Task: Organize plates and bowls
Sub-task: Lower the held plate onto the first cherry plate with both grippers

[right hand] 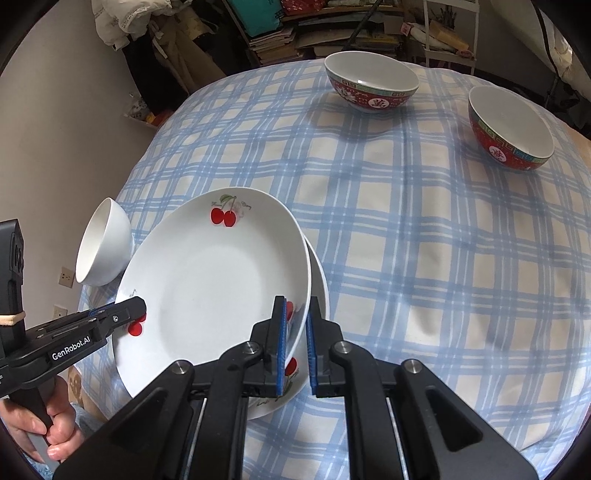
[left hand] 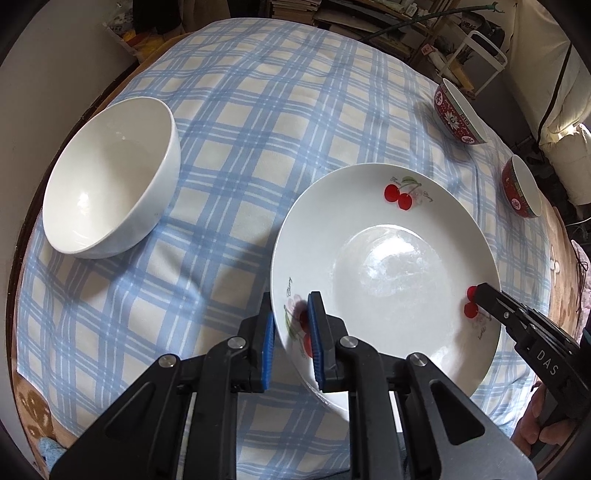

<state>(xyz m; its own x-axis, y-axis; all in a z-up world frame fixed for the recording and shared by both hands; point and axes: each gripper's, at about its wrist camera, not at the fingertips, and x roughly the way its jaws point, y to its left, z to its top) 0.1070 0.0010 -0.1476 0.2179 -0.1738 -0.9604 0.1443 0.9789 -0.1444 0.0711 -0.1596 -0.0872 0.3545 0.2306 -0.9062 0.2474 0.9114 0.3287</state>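
A white cherry plate (left hand: 384,258) is held over the blue checked tablecloth (left hand: 240,122). My left gripper (left hand: 291,339) is shut on its near left rim. My right gripper (right hand: 296,347) is shut on its right rim, and its fingers (left hand: 487,295) show in the left wrist view. In the right wrist view the cherry plate (right hand: 214,280) sits tilted just above a second plate (right hand: 319,288) lying under it. A plain white bowl (left hand: 110,177) stands to the left; it also shows in the right wrist view (right hand: 105,247).
Two red patterned bowls (right hand: 371,83) (right hand: 511,129) stand at the far right of the table; they also show in the left wrist view (left hand: 458,114) (left hand: 522,186). Cluttered shelves (right hand: 295,29) stand behind the table. A wall (right hand: 55,147) lies to the left.
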